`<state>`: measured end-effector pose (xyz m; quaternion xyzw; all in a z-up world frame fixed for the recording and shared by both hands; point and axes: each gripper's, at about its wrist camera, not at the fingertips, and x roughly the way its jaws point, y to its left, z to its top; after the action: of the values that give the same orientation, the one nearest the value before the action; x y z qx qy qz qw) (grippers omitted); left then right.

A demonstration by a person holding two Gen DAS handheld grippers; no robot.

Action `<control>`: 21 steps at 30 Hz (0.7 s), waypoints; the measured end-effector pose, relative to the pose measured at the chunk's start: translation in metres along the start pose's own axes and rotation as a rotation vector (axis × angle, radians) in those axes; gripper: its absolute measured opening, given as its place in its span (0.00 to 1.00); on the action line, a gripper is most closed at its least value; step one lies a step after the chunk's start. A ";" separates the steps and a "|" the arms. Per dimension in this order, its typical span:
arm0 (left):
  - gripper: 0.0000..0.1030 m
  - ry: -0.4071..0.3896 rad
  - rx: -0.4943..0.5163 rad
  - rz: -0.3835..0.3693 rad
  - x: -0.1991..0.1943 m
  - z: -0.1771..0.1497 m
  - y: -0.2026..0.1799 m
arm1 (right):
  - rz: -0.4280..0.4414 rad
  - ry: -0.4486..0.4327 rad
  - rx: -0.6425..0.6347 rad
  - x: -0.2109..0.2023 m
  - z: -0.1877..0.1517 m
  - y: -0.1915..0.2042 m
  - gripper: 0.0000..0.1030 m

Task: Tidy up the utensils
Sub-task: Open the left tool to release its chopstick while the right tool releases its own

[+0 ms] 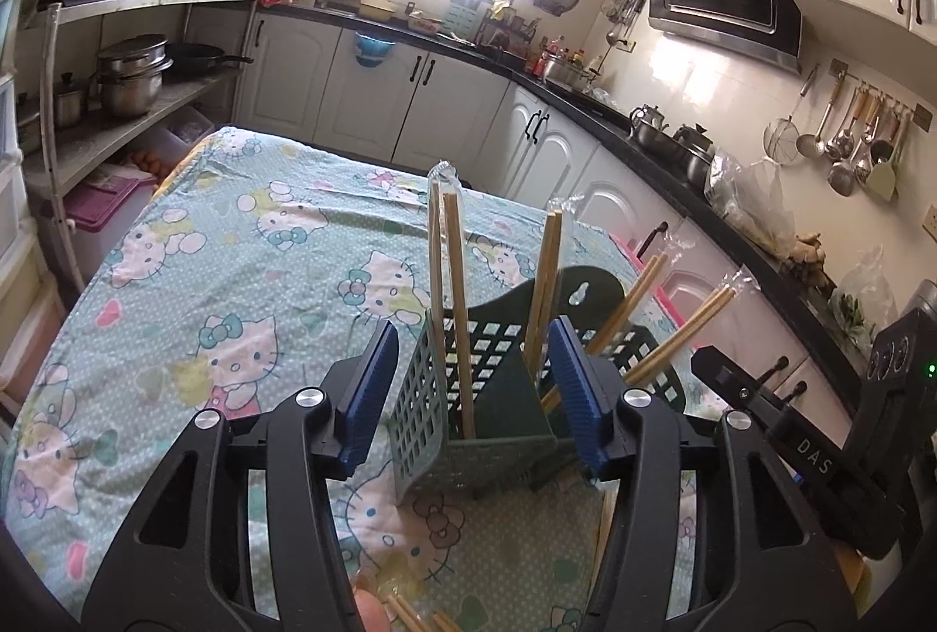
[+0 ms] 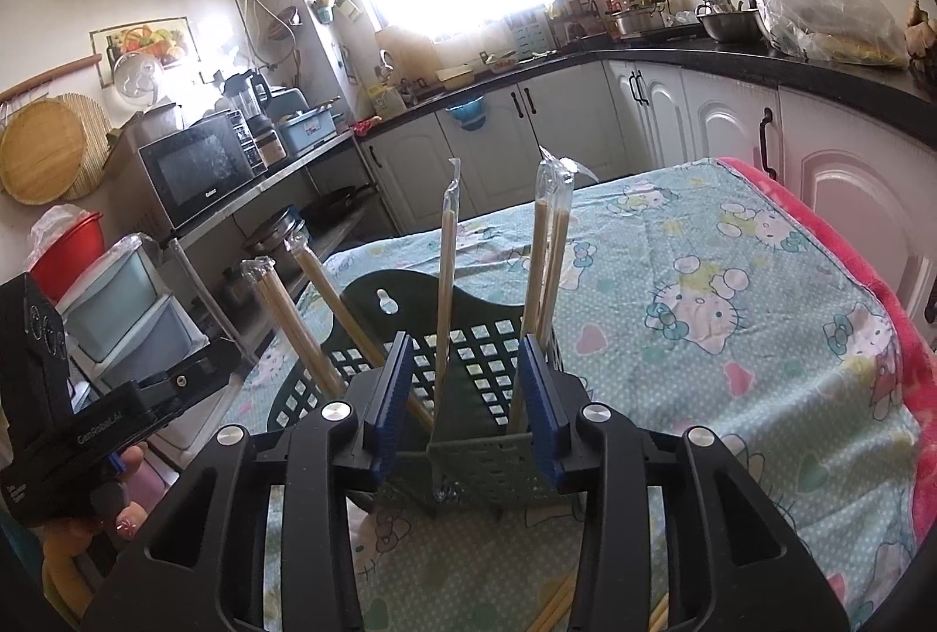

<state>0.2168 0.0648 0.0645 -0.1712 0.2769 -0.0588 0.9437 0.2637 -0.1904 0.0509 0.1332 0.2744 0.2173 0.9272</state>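
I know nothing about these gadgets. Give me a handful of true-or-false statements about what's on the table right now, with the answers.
1. Wrapped chopsticks stand in a green utensil basket. True.
2. The basket sits on a bare wooden table. False: it sits on a cartoon-cat tablecloth.
3. The left gripper is clamped on a chopstick. False: its jaws are open and hold nothing.
4. The right gripper is open too. True.
5. Every chopstick is already in the basket. False: loose chopsticks lie on the cloth near the grippers.
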 end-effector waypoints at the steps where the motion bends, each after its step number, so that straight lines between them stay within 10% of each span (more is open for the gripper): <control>1: 0.47 -0.001 0.003 0.004 -0.001 -0.002 0.000 | -0.002 0.001 0.000 -0.001 -0.001 0.000 0.39; 21: 0.89 -0.003 0.002 0.020 -0.019 -0.022 0.004 | -0.008 0.003 -0.014 -0.027 -0.017 -0.008 0.56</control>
<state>0.1891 0.0663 0.0556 -0.1677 0.2771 -0.0496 0.9448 0.2360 -0.2083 0.0461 0.1253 0.2747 0.2159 0.9286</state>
